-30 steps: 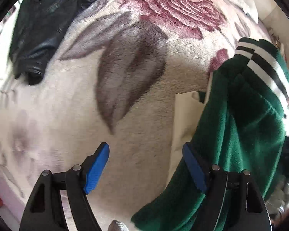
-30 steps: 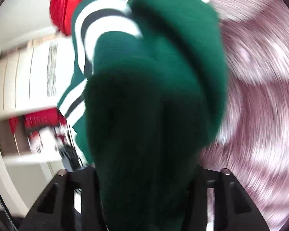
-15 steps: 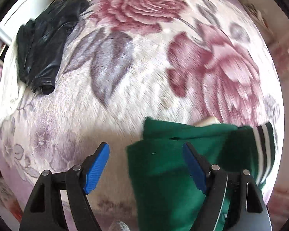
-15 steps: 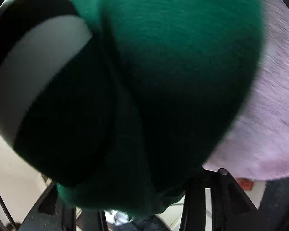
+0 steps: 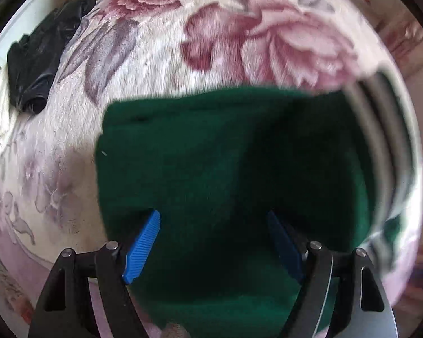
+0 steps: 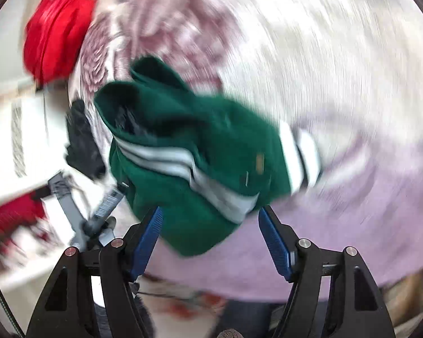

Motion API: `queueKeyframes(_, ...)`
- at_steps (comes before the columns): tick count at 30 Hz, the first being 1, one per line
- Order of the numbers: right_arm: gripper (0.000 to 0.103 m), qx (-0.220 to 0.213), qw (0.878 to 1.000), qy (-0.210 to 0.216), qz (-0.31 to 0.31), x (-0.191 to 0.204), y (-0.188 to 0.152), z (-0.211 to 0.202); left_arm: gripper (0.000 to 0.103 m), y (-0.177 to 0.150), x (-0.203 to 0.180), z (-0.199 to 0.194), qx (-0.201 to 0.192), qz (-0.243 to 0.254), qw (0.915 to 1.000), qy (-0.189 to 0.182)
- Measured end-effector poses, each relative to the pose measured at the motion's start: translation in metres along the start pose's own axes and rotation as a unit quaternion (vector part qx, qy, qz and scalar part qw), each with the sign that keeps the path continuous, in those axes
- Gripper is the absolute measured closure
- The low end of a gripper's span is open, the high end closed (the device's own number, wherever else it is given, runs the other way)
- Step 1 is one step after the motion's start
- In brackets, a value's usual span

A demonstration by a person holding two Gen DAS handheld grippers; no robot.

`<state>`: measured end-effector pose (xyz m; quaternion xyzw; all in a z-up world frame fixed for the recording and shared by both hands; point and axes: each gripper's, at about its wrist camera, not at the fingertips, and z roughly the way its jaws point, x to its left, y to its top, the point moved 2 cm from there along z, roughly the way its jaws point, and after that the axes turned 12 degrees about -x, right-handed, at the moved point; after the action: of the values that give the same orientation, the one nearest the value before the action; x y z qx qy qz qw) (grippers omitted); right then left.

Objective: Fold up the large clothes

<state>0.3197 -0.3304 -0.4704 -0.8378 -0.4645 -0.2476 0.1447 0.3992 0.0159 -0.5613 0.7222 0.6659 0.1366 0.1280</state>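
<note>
The green sweater (image 5: pixel 228 174) lies folded on the flowered blanket (image 5: pixel 160 56), filling the lower middle of the frame, so the left gripper (image 5: pixel 213 242) hangs wide and empty above it while the right gripper (image 6: pixel 210 239) is opening, nothing pinched.

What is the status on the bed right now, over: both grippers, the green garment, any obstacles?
Left gripper open above green garment. Right gripper opening, garment released, lying bunched on floral blanket. Black garment and red garment lie clear.
</note>
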Motion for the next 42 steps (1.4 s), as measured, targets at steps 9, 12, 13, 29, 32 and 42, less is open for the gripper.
queueKeyframes(9, 0.031, -0.012, 0.975, -0.026, -0.221, 0.089, 0.061, 0.025, 0.000, 0.005, 0.003, 0.023, -0.067, -0.004, 0.9969, 0.040)
queueKeyframes(12, 0.031, 0.000, 0.966, -0.013, -0.258, 0.117, 0.062, 0.050, 0.000, 0.011, 0.007, 0.029, -0.063, -0.002, 0.9975, 0.030)
queueKeyframes(13, 0.031, 0.002, 0.964, -0.011, -0.264, 0.123, 0.063, 0.058, 0.000, 0.014, 0.006, 0.029, -0.057, 0.007, 0.9979, 0.028)
queueKeyframes(29, 0.066, 0.107, 0.916, 0.005, -0.386, 0.178, 0.042, 0.171, 0.000, -0.019, 0.068, -0.005, 0.001, -0.116, 0.9926, 0.036)
queueKeyframes(32, 0.096, 0.114, 0.925, 0.009, -0.363, 0.173, 0.031, 0.175, 0.000, -0.019, 0.071, -0.007, 0.003, -0.121, 0.9918, 0.041)
queueKeyframes(42, 0.097, 0.000, 0.970, 0.058, -0.236, 0.153, 0.051, 0.053, 0.000, 0.007, 0.080, -0.066, -0.047, -0.129, 0.9903, 0.021)
